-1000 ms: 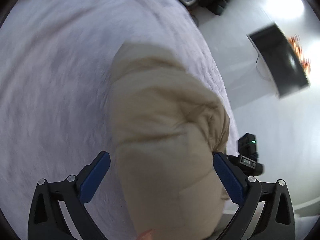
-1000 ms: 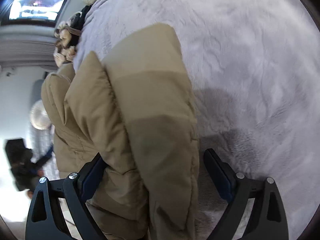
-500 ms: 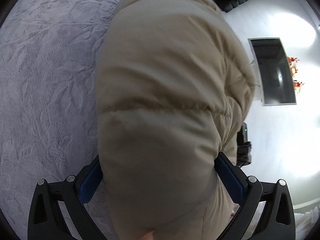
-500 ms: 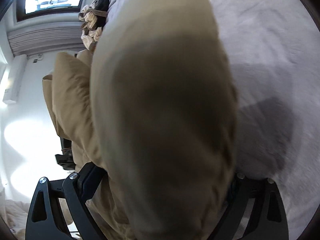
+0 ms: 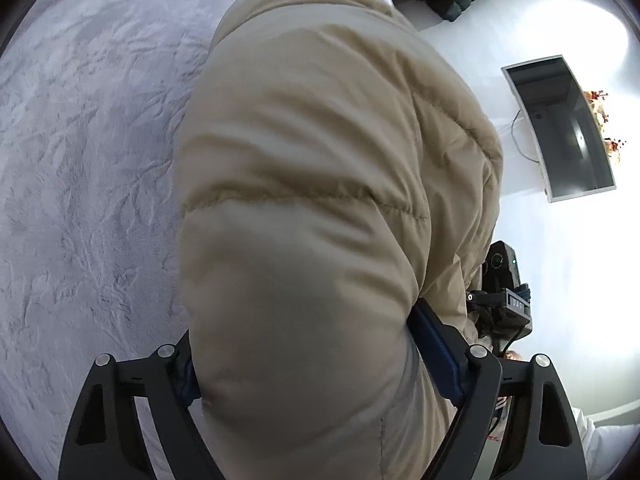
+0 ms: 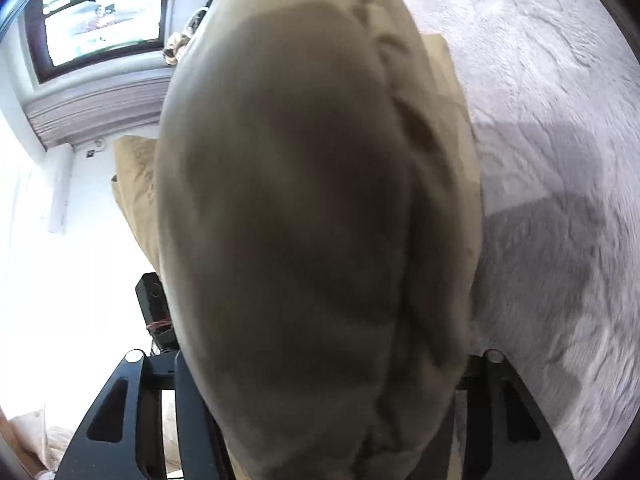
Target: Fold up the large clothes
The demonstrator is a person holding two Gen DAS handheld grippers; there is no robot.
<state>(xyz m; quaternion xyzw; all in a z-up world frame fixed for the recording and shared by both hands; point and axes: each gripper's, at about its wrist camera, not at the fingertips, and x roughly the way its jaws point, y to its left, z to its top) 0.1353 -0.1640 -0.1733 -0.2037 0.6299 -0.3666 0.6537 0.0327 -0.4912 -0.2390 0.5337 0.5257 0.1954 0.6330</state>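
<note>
The step in hand is the grasp: both grippers are closing on a padded bundle of the beige puffer jacket (image 5: 320, 208), which lies folded over on the grey plush bedspread (image 5: 88, 168) close to the bed's edge, where the white floor (image 5: 560, 280) begins.

In the left wrist view, the left gripper (image 5: 316, 364) has a thick quilted roll of the jacket between its jaws. The jaws are closing, and the blue pads (image 5: 436, 356) already sit against the fabric on both sides, so the bundle looks pinched, though the padding is still puffed out well past the fingers.

In the right wrist view, the right gripper (image 6: 320, 392) is closing too, with another fat, shaded part of the same jacket filling the space between its 2 fingers. The fabric hides the pads, so full contact cannot be confirmed, but the cloth presses right up to both finger frames and looks clamped.

The fold seems part done, since the jacket already lies doubled in layers. The next move, as I judge it, calls for finishing the squeeze until the slippery padding is firmly held, then lifting both ends together and carrying them over the rest of the jacket, keeping the 2 grippers level so that the layers do not slide apart.
</note>
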